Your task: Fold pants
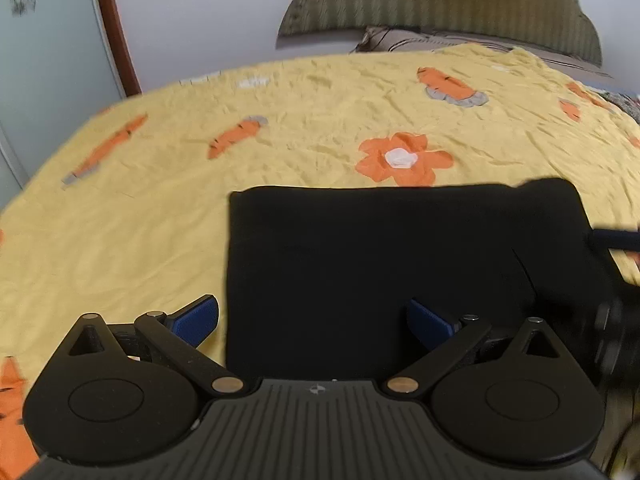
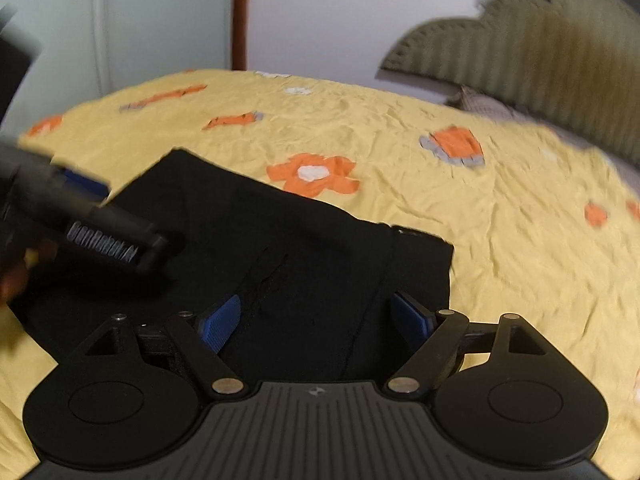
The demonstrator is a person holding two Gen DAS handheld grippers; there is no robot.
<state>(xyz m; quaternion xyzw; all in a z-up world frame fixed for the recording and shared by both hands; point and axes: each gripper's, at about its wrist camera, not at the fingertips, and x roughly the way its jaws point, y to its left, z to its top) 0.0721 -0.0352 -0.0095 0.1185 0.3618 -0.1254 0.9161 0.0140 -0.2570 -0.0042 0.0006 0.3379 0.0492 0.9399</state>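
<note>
Two grippers hang over a bed (image 1: pixel 120 220) spread with a yellow sheet printed with orange carrots and flowers. Black pants (image 1: pixel 380 272) lie folded into a flat, roughly square packet on the near part of the sheet, just this side of an orange flower (image 1: pixel 404 158).

Left gripper (image 1: pixel 313 322) has its blue pads (image 1: pixel 198 320) wide apart, the left one over bare sheet beside the packet's left edge, the right one over the black cloth, gripping nothing. Right gripper (image 2: pixel 318 322) also stands apart, both pads above the pants, with nothing pinched between them.

A ribbed olive headboard (image 1: pixel 440 0) and a pillow (image 1: pixel 412 40) sit at the far end, against a pale wall.
</note>
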